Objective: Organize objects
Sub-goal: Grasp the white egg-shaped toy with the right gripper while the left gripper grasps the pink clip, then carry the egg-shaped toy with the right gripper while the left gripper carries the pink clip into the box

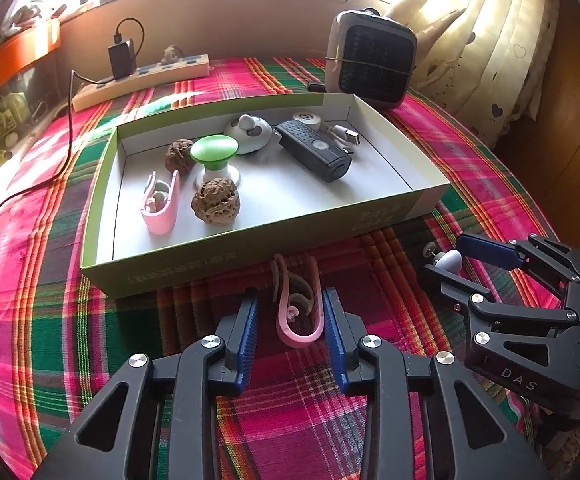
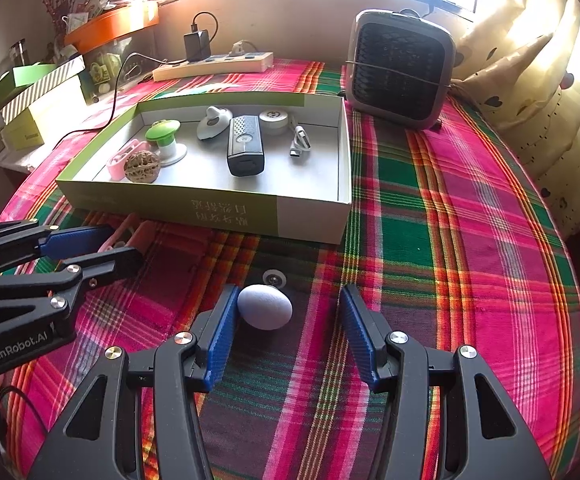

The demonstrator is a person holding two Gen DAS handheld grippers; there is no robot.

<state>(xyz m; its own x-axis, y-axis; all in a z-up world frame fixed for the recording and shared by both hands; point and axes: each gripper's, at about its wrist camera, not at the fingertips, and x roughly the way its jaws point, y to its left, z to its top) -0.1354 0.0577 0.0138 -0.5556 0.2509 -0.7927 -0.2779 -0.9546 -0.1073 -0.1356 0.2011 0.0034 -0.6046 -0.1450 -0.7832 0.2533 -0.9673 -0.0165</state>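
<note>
Jaws of the left gripper (image 1: 290, 320) stand apart around one pink clip (image 1: 298, 312); right gripper (image 2: 288, 320) gapes, one pale egg-shaped knob (image 2: 265, 306) touching its left pad, its base hidden.

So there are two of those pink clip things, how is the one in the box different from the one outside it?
The clip in the box stands on its edge, apart from both grippers; the clip on the cloth lies flat between the left gripper's open fingers. The boxed one sits beside a walnut; the other lies alone in front of the box. Both are pink, U-shaped, and look alike.
</note>
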